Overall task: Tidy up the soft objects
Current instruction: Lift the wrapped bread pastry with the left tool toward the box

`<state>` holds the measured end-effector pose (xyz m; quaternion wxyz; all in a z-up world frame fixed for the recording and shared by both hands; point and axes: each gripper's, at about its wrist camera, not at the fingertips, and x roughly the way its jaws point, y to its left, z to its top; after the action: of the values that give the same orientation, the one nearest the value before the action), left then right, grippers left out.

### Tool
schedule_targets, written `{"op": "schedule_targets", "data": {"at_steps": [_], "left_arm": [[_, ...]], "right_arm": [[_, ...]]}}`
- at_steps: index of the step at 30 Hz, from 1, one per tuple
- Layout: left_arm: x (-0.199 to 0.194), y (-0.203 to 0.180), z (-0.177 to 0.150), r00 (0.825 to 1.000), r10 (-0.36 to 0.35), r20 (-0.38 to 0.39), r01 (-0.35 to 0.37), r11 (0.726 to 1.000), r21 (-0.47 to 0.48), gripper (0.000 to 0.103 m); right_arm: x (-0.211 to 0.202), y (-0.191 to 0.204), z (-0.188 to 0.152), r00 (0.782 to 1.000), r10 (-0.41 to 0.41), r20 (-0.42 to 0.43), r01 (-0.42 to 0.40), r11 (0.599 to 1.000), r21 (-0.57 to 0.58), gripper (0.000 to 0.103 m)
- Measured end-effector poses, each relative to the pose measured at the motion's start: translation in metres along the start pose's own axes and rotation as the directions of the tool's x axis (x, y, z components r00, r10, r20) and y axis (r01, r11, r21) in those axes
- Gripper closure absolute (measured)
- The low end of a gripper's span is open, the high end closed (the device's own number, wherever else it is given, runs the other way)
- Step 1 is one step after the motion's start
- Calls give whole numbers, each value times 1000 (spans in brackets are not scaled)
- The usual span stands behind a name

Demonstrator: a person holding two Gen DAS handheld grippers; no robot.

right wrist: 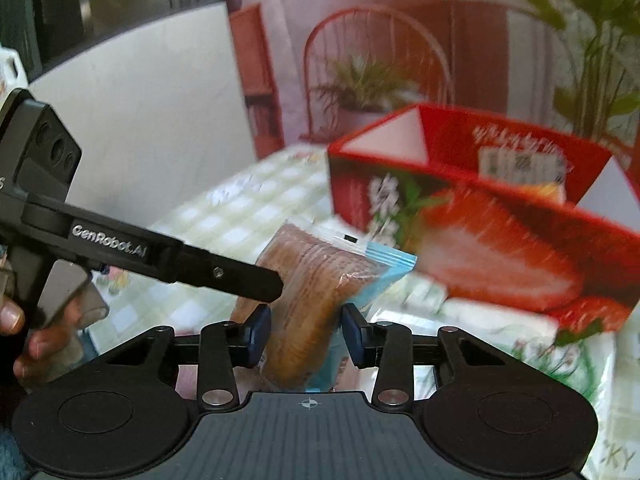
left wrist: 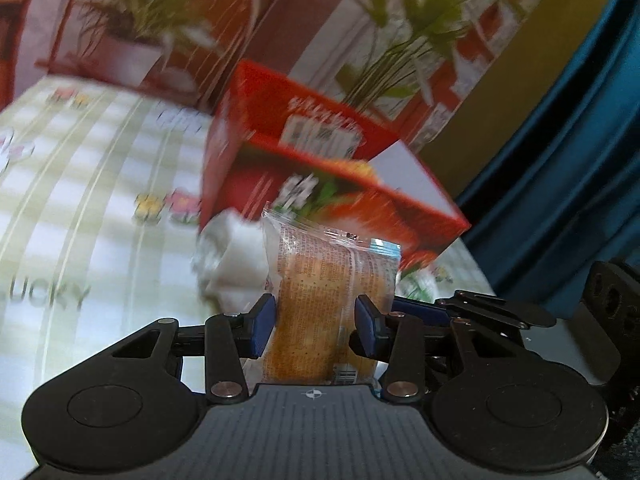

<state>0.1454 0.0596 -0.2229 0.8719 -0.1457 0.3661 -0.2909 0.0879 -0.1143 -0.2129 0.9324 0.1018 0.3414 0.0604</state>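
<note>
While both views are motion-blurred in the background, the near field is readable. Left hand-held gripper (left wrist: 315, 326): blue pads clamped on both sides of a clear-wrapped cake packet (left wrist: 320, 312), packet upright between the fingers and clear of the desk (left wrist: 80, 208). Its sealed top edge has a light-blue strip.

Right hand-held gripper (right wrist: 306, 334): clenched on what looks like the same kind of packet (right wrist: 308, 304), brown cake in clear wrap with a blue end. The left pad presses the packet; contact at the right pad is less clear. The left tool's black finger (right wrist: 236, 276) reaches in from the left and touches that packet too, so both grippers appear to be on one packet. A person's fingers (right wrist: 36, 344) wrap the left tool's handle.

Behind the packet: open red carton (left wrist: 320, 168) with strawberry print, standing on the checked tablecloth. A white soft item (left wrist: 236, 264) lies just left of the packet, beside the carton; too blurred to identify.
</note>
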Motion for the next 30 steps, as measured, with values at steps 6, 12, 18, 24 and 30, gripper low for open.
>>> {"op": "schedule_targets", "data": {"at_steps": [6,12,18,24,30], "left_arm": [[-1,-28,29,999,-21,35,19,998,62,58],[2,-58,59,997,-32,70,21,989,150,58],[15,-79,88,996,-23,87,3,974,226,58],[29,-83,117,993,-10,119,-20,967,253,58],[52,-71,139,993,39,114,-65,969,239,58]], "right_arm": [[-19,-21,17,995,-30,100,29,1000,10,70],[-44,-37,37,978,-55,199,57,998,-6,70],[-53,-57,58,960,-98,263,104,995,-10,70],[-45,-71,81,943,-128,307,146,989,-35,70],[-19,-87,103,939,-134,316,166,983,-76,70]]}}
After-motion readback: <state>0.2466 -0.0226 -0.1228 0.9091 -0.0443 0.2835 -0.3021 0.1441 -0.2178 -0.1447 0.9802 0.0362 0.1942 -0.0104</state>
